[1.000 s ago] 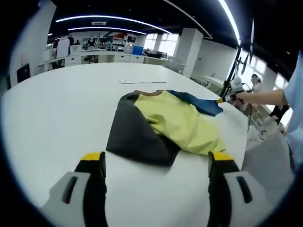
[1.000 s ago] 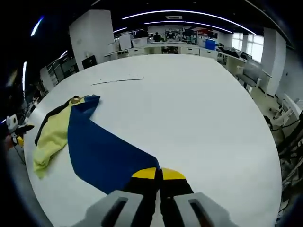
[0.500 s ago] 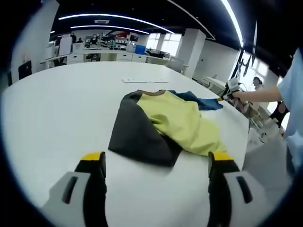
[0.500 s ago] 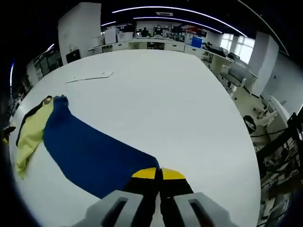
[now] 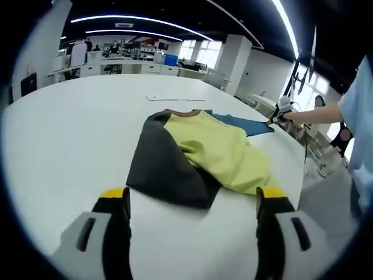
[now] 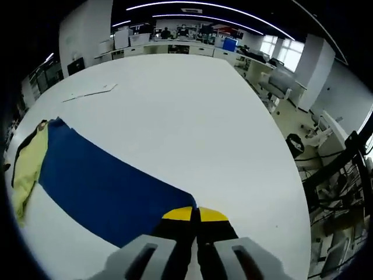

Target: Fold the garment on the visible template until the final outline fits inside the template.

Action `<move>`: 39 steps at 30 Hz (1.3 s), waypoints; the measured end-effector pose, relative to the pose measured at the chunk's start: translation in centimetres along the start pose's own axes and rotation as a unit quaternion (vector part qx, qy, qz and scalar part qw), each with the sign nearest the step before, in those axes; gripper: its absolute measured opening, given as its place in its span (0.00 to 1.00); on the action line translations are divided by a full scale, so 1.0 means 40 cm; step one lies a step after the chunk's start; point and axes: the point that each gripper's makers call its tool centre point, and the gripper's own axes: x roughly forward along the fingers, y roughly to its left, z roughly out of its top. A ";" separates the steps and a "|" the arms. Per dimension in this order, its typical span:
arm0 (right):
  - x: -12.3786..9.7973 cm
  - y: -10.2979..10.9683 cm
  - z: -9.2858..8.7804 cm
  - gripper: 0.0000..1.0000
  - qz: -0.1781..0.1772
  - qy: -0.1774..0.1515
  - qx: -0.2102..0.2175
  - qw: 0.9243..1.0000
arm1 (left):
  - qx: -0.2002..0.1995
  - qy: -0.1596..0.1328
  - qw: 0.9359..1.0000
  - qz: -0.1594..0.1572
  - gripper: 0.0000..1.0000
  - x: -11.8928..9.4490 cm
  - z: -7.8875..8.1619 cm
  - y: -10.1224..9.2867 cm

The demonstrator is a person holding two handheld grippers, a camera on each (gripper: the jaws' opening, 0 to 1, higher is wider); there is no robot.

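In the left gripper view, the left gripper hangs low over the round white table with its two yellow-tipped jaws spread wide and nothing between them. Just beyond the jaw tips lies the yellow, dark grey and blue cloth garment, rumpled on the tabletop: a dark grey sleeve panel is nearest, the yellow body bunches behind and to the right of it, and a blue sleeve runs off toward the table's far right edge. There the right gripper, held in a person's hand on an outstretched arm, grips the end of that blue sleeve. A flat sheet of white paper lies on the table past the garment's collar. In the right gripper view, the right gripper has its yellow-tipped jaws pressed together on the corner of the blue sleeve, which stretches flat and taut away to the left across the table. The yellow part of the garment sits at the sleeve's far end near the left rim, and the white paper lies beyond it. Office desks and bright ceiling strip lights fill the far background.
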 end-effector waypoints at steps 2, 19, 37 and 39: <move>0.012 -0.014 0.006 0.00 0.000 0.000 0.001 1.000 | -0.001 0.002 1.000 0.000 0.86 -0.002 -0.006 0.000; -0.038 0.044 -0.005 0.03 -0.003 -0.016 0.003 1.000 | -0.009 -0.007 1.000 0.002 0.86 -0.006 0.001 0.001; -0.074 0.114 0.058 0.72 0.119 -0.101 -0.035 0.987 | -0.008 -0.018 1.000 -0.004 0.87 -0.013 0.018 -0.012; -0.078 0.125 0.064 0.78 0.136 -0.108 -0.042 0.984 | -0.008 -0.019 1.000 -0.005 0.87 -0.013 0.021 -0.013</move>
